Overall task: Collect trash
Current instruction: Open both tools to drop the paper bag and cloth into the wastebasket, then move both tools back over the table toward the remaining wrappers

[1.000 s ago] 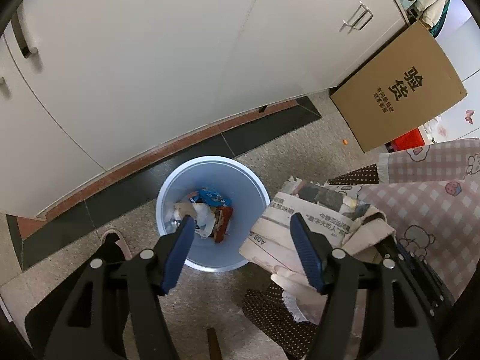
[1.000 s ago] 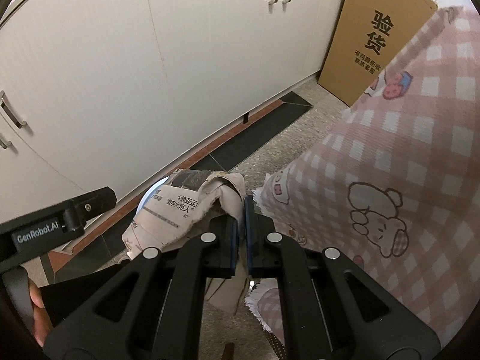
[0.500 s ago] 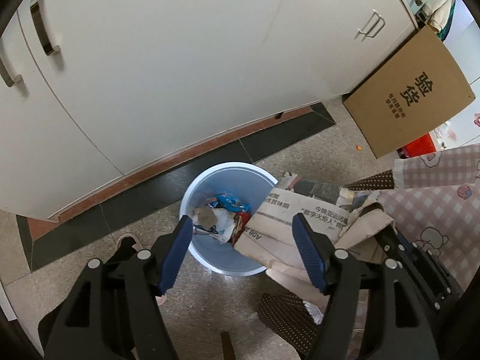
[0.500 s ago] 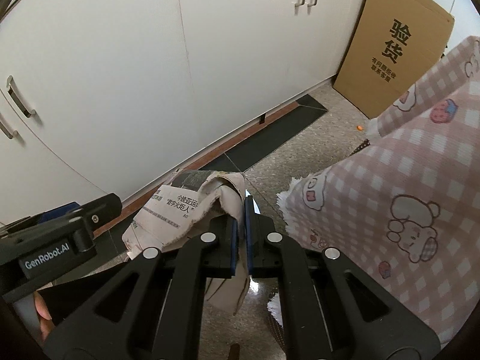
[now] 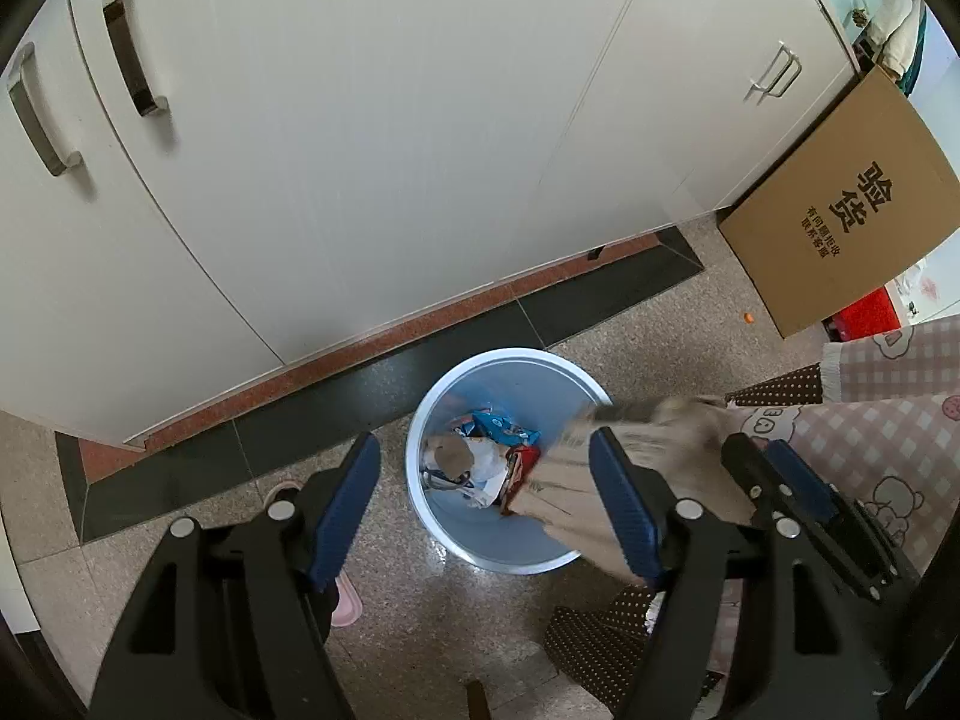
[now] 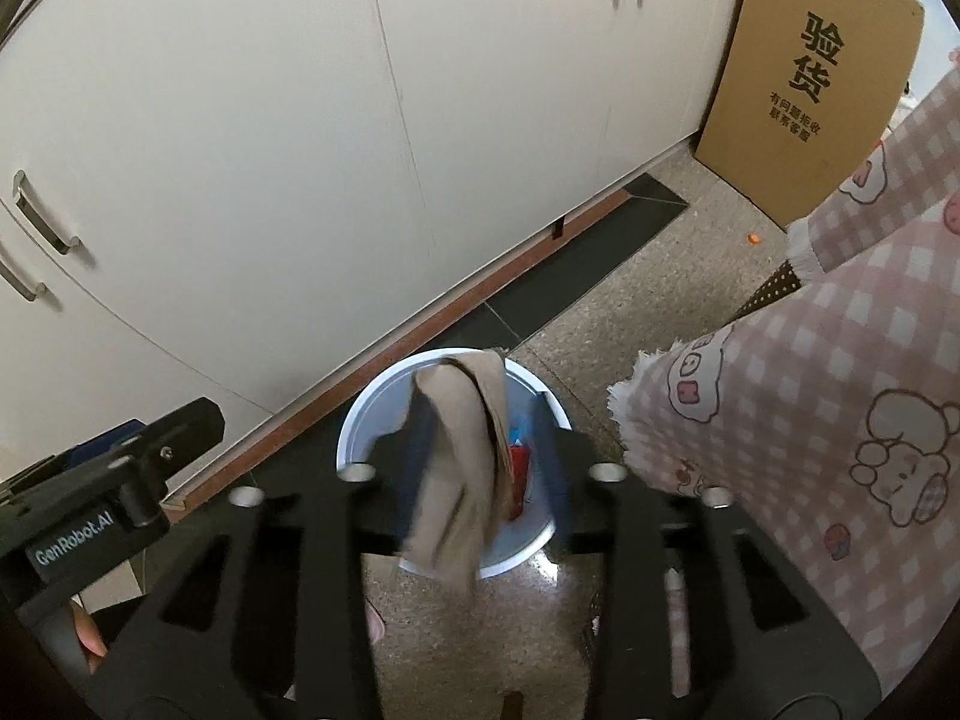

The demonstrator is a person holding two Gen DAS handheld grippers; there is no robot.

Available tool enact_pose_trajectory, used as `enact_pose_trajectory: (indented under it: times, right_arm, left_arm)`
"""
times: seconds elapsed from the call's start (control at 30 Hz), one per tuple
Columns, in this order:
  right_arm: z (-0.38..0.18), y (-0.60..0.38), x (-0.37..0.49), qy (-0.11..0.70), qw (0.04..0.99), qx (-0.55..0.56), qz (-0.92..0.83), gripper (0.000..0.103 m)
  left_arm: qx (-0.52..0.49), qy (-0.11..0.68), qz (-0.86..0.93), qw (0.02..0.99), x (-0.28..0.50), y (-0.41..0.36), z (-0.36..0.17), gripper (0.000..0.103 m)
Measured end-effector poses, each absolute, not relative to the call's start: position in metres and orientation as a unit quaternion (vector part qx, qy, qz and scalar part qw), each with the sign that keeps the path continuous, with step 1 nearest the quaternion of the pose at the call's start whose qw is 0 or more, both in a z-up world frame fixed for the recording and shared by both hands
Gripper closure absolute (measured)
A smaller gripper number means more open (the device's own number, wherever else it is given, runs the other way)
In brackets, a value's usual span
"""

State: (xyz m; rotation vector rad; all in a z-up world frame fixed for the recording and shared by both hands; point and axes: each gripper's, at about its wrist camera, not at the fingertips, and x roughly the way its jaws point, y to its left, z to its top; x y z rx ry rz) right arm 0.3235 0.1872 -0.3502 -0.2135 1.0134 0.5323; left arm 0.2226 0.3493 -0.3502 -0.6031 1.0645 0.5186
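A light blue trash bin [image 5: 438, 384] stands on the speckled floor by the white cabinets; it also shows in the right wrist view [image 6: 366, 414]. It holds wrappers [image 5: 501, 429] and crumpled paper. A crumpled newspaper [image 6: 459, 480] drops, blurred, between my right gripper's [image 6: 480, 468] open fingers over the bin's rim. In the left wrist view the newspaper [image 5: 606, 468] hangs over the bin's right edge. My left gripper [image 5: 489, 501] is open and empty, above the bin's near side.
White cabinet doors [image 5: 360, 120] with metal handles rise behind the bin. A brown cardboard box [image 5: 840, 228] leans at the right. A pink checked cloth [image 6: 840, 420] hangs at the right. A pink slipper [image 5: 348, 597] lies near the left fingers.
My right gripper has opened and let go of the newspaper, which now falls toward the bin. Both grippers have moved closer over the bin.
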Motion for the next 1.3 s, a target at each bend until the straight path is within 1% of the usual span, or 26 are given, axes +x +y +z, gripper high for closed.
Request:
enact_pose_trajectory:
  times: [0.2, 0.43, 0.53, 0.7, 0.73, 0.77, 0.87, 1.03, 1.13, 1.3]
  right_arm:
    - [-0.337, 0.182, 0.318, 0.47, 0.839, -0.095, 0.256, 0.058]
    - [-0.298, 0.165, 0.304, 0.443, 0.853, -0.082, 0.265, 0.057]
    - [-0.276, 0.154, 0.298, 0.43, 0.858, -0.072, 0.27, 0.057]
    - [-0.212, 0.13, 0.276, 0.379, 0.875, -0.042, 0.297, 0.057]
    - [-0.197, 0.123, 0.27, 0.364, 0.88, -0.036, 0.302, 0.056]
    - [-0.185, 0.116, 0.266, 0.353, 0.884, -0.031, 0.305, 0.056]
    - [-0.148, 0.091, 0.251, 0.318, 0.897, -0.014, 0.306, 0.054]
    - [-0.102, 0.022, 0.24, 0.278, 0.921, 0.022, 0.272, 0.05]
    - [-0.093, -0.022, 0.239, 0.269, 0.931, 0.042, 0.244, 0.049]
    - [-0.09, -0.113, 0.249, 0.27, 0.945, 0.066, 0.174, 0.048]
  left_arm:
    - [-0.279, 0.486, 0.237, 0.793, 0.218, 0.344, -0.339, 0.032]
    - [-0.272, 0.463, 0.233, 0.811, 0.212, 0.328, -0.307, 0.032]
    - [-0.279, 0.435, 0.237, 0.823, 0.202, 0.322, -0.281, 0.032]
    - [-0.295, 0.357, 0.243, 0.852, 0.178, 0.309, -0.219, 0.032]
    - [-0.295, 0.343, 0.241, 0.858, 0.173, 0.305, -0.207, 0.03]
    - [-0.293, 0.324, 0.239, 0.867, 0.167, 0.298, -0.191, 0.028]
    - [-0.276, 0.288, 0.234, 0.887, 0.159, 0.276, -0.157, 0.026]
    - [-0.246, 0.268, 0.188, 0.912, 0.167, 0.223, -0.113, 0.026]
    - [-0.224, 0.275, 0.133, 0.926, 0.184, 0.179, -0.096, 0.025]
    - [-0.175, 0.297, 0.056, 0.937, 0.212, 0.1, -0.085, 0.025]
